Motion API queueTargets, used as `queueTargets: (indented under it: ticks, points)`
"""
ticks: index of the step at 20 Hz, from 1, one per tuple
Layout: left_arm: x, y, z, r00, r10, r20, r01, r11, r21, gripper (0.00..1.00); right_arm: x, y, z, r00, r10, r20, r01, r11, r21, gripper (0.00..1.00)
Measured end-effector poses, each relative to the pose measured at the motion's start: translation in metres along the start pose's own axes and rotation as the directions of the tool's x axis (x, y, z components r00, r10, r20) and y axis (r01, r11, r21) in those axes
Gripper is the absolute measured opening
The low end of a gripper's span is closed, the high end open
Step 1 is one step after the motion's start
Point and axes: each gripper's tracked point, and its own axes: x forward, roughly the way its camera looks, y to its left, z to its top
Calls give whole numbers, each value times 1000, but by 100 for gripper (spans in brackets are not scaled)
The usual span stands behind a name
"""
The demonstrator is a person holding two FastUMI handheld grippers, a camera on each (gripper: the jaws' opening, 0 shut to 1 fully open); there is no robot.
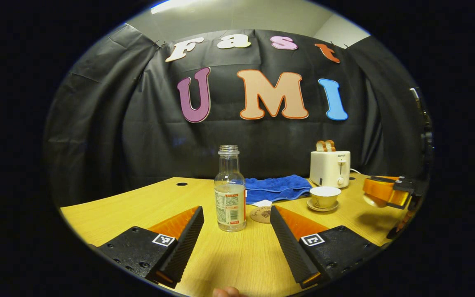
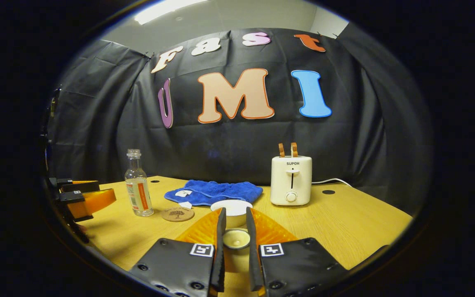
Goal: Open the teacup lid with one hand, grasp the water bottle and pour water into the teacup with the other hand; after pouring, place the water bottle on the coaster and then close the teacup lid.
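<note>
A clear water bottle (image 1: 229, 194), uncapped and with a little water in it, stands upright mid-table. My left gripper (image 1: 236, 210) is open, one finger on each side of the bottle and neither touching it. The round wooden coaster (image 1: 261, 215) lies just right of the bottle. The cream teacup (image 1: 324, 195) sits uncovered on its saucer. My right gripper (image 2: 234, 211) is shut on the small cream teacup lid (image 2: 236, 239), held just in front of the cup (image 2: 232, 206). The bottle (image 2: 138, 185) and coaster (image 2: 177, 213) stand off to its left.
A cream toaster (image 1: 330, 168) with two bread slices stands at the back right, its cord trailing behind. A blue towel (image 1: 276, 187) lies crumpled behind the coaster. The right gripper (image 1: 388, 192) hovers right of the cup; the left gripper (image 2: 83, 196) sits at the far left.
</note>
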Motion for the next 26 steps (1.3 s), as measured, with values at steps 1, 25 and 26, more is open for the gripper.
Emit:
queueTargets:
  ticks: [1,25,26]
  points:
    - [7,2,-1,1000,8,-2,-8,1000,-1,95,-2,0,0,1000,4,1,-4,1000,1,27]
    - [138,13,-7,1000,-30,0,30,1000,7,74,-8,3,0,1000,19,1,-19,1000,0,26]
    - [137,13,-7,1000,-19,-4,19,1000,11,73,-8,2,-1,1000,15,-1,-15,1000,0,26]
